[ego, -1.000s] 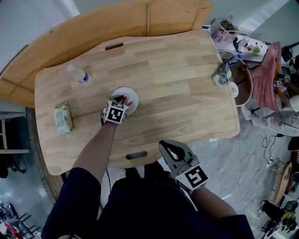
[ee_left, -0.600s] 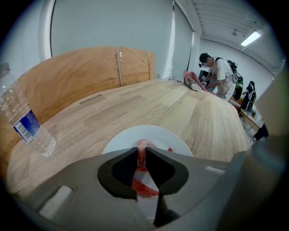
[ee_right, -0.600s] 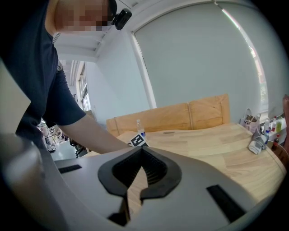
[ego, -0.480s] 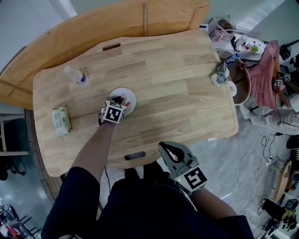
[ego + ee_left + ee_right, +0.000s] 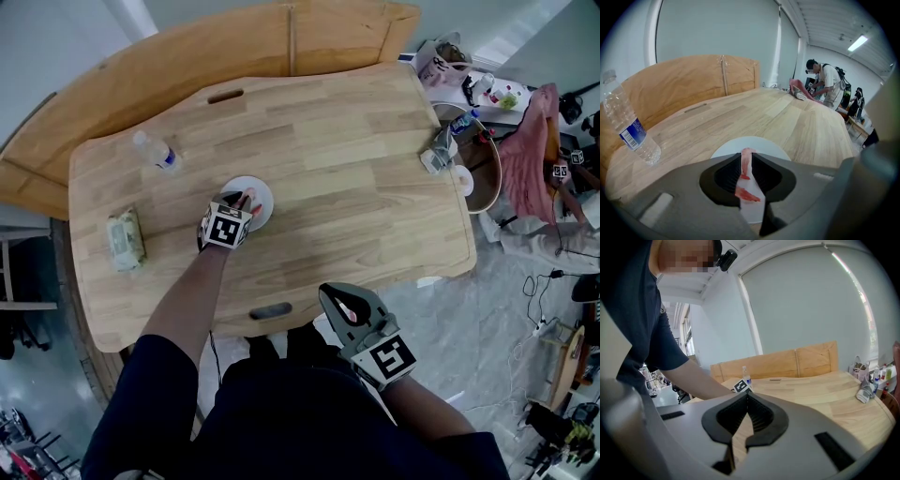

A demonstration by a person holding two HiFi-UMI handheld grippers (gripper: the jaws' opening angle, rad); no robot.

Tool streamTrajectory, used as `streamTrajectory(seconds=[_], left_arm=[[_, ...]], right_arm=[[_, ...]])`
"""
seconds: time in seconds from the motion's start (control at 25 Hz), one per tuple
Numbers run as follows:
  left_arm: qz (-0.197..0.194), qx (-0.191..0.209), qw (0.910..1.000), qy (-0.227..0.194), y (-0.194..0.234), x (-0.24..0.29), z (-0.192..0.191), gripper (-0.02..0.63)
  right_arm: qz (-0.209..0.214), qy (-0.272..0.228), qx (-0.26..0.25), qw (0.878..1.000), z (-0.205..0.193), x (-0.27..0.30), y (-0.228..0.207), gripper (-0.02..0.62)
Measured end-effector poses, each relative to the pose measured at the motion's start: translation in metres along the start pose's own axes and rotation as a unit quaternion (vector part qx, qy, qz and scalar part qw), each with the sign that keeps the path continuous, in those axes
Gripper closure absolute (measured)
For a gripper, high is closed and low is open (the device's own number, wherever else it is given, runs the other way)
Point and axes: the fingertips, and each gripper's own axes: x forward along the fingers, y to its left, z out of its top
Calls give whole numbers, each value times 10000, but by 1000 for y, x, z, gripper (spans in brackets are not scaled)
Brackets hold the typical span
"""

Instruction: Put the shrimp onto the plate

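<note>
A small round white plate sits on the wooden table, left of centre. My left gripper hovers over its near edge, shut on a pink-red shrimp. In the left gripper view the shrimp is pinched upright between the dark jaws, with the plate right beyond and below them. My right gripper stays off the table's near edge, close to my body. Its jaws meet at the tips with nothing between them.
A clear water bottle stands at the far left of the table, and a packet of wipes lies near the left edge. Small items crowd the right corner beside a round side table. A person stands beyond.
</note>
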Motion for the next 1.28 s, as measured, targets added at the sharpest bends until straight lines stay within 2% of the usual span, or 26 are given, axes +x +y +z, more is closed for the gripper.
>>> streamTrajectory(seconds=[0.4,0.8,1.12,1.28], left_arm=[[-7,-169,9980,-610,-22,-65,17,549],[-41,-470,9909,-1260,-53,-155,0,549],[-260,-539,9770,-2048,-89,-240,7,551],[-382,-500,9688,-2399,-109,-283,16,573]], right_arm=[[93,-57,-110,9999,12,1,20,584],[202,-17,-173,9996,7,1,50,584],[315,77,-265,9991,1,2,80,584],[338,50,-308,9989,5,2,92,584]])
